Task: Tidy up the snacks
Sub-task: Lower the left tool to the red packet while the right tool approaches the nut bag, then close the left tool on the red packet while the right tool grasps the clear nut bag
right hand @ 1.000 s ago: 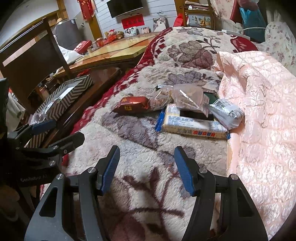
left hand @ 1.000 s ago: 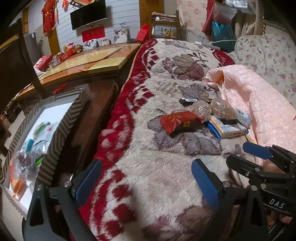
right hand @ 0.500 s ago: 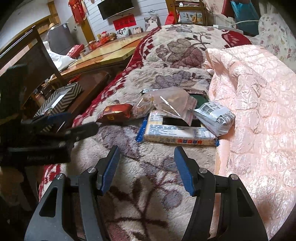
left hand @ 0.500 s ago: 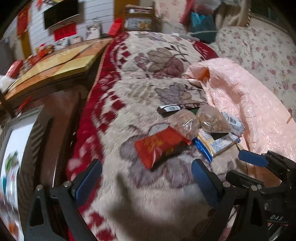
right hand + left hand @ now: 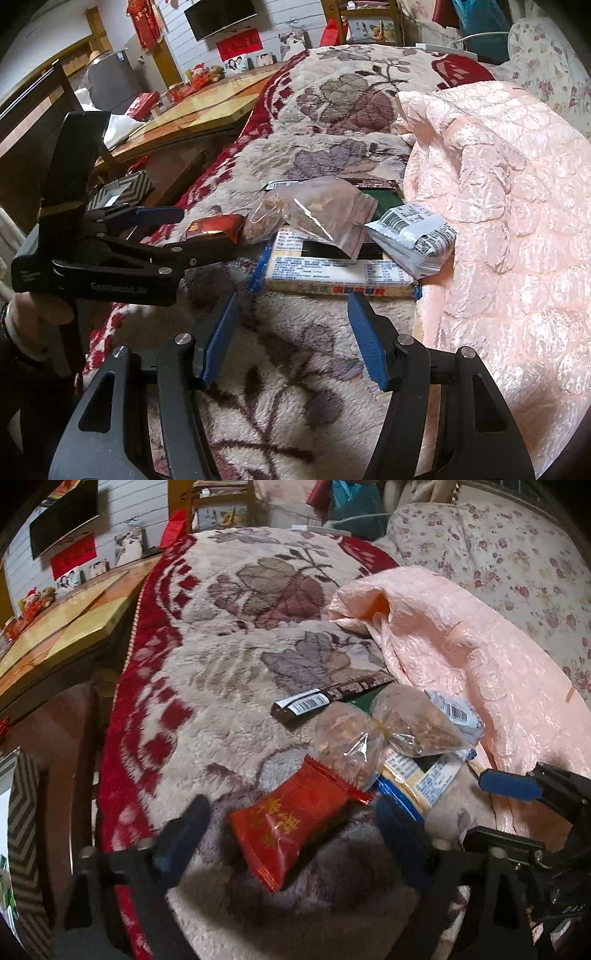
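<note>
- L claw [image 5: 291,834] has swung off the box side and come in over the snack pile; red pack [image 5: 295,830] now sits right between its fingers, vs well ahead of it a sec ago.
- L claw jaws are closing, red pack between them, pads not yet pressing on it – no grip yet.
- Red pack lies flat on the blanket [image 5: 229,686], one end touching the clear nut bag [image 5: 347,746], near the biscuit box [image 5: 340,273].
- R claw [image 5: 291,339] barely shifted: open, nothing in it, hovering over blanket just short of biscuit box.
- Rest of pile unmoved: dark bar [image 5: 332,698] behind, white pack [image 5: 413,232] against the pink quilt [image 5: 498,206].
- Striped box [image 5: 122,192] off the bed edge, prob the drop spot.
- Meaning: pick of red pack is underway; next, prob, grip and carry to box. Risk: nut bag drags along.
</note>
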{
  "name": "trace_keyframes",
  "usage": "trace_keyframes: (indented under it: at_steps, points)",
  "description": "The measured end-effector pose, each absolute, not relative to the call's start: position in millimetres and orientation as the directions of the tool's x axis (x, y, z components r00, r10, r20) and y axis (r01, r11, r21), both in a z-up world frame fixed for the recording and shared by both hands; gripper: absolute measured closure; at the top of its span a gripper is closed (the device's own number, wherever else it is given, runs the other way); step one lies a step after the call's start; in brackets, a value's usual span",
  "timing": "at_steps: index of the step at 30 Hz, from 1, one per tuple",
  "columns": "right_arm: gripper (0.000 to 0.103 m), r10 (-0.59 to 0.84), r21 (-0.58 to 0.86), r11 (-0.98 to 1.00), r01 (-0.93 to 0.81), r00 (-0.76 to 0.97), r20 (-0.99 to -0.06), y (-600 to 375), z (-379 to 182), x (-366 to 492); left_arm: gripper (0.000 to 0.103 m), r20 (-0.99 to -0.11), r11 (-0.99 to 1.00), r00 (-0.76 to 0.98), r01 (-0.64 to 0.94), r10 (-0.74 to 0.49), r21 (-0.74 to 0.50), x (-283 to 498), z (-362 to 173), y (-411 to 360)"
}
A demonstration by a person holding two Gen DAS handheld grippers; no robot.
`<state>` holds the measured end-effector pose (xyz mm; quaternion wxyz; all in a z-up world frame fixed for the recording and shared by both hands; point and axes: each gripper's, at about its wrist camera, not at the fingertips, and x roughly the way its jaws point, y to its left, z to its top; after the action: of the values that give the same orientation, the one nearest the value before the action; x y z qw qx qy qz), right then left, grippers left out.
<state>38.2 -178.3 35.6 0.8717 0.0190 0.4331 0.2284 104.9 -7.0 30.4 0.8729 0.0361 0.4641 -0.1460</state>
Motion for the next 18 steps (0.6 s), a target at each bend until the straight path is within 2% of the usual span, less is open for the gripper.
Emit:
trace_keyframes:
  at_steps: [3,4,8,12,14,18]
  points:
    - [0.042,0.416,0.237,0.895,-0.378,0.516,-0.749,-179,35,41,0.038,-0.826,0.953,0.521,0.296,-0.214,-0.06,108,27,-10]
    - [0.042,0.416,0.237,0.895,-0.378,0.515,-0.749,-179,34,42,0.039,-0.826,0.952,0.52,0.301,-0.217,-0.06,109,27,-10]
    - [0.042,0.412,0.225,0.895,-0.385,0.518,-0.75,-176,37,45,0.056,-0.816,0.957,0.539,0.285,-0.208,-0.055,107,29,-9]
    - [0.041,0.397,0.194,0.898,-0.395,0.539,-0.743,-171,45,54,0.068,-0.809,0.964,0.552,0.256,-0.202,-0.066,103,32,-4]
    - [0.035,0.39,0.169,0.896,-0.411,0.545,-0.742,-167,50,62,0.068,-0.806,0.968,0.558,0.239,-0.198,-0.072,100,34,-1]
    - [0.033,0.355,0.094,0.893,-0.44,0.561,-0.748,-160,57,83,0.068,-0.806,0.972,0.558,0.22,-0.198,-0.087,97,35,3]
